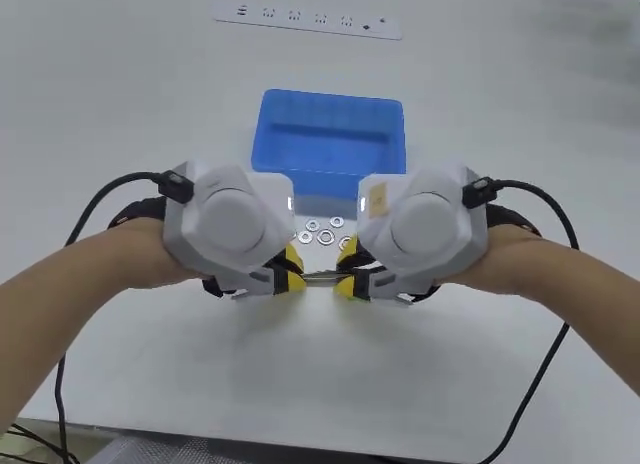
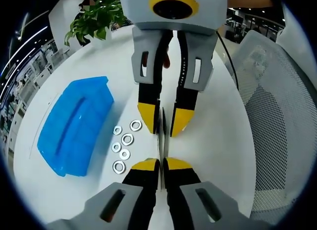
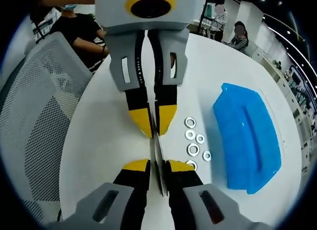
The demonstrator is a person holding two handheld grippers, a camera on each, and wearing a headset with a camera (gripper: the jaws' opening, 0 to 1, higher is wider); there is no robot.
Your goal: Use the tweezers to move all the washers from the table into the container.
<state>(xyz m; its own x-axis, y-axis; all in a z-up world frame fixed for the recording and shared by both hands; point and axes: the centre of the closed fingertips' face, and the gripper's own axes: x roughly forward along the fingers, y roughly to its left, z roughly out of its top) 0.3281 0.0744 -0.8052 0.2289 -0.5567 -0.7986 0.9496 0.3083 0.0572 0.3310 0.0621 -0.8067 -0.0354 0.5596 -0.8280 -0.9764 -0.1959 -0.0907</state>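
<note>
Plainly, the weak point is the tweezers (image 2: 161, 141) themselves, a thin metal strip bridging the two claws above the tabletop (image 1: 320, 384). If one claw lets go before the other has a firm, square hold, I judge the strip could pivot or drop. It might then land among the washers (image 2: 125, 154) and scatter them (they lie loose and flat, so a knock would send them sliding). A skewed hold would also make picking up such small rings awkward.

The left gripper (image 2: 162, 165) has its claw pressed together on the tweezers, the yellow tips all but meeting around the strip. The right gripper (image 3: 158, 166) faces it tip to tip. Its claw is a shade wider but also closed onto the tweezers, as far as I can tell.

The washers sit in a small cluster on the tabletop just beyond the claws, near the front wall of the blue container (image 1: 328, 180). The container lies farther back, and I see none inside it.
</note>
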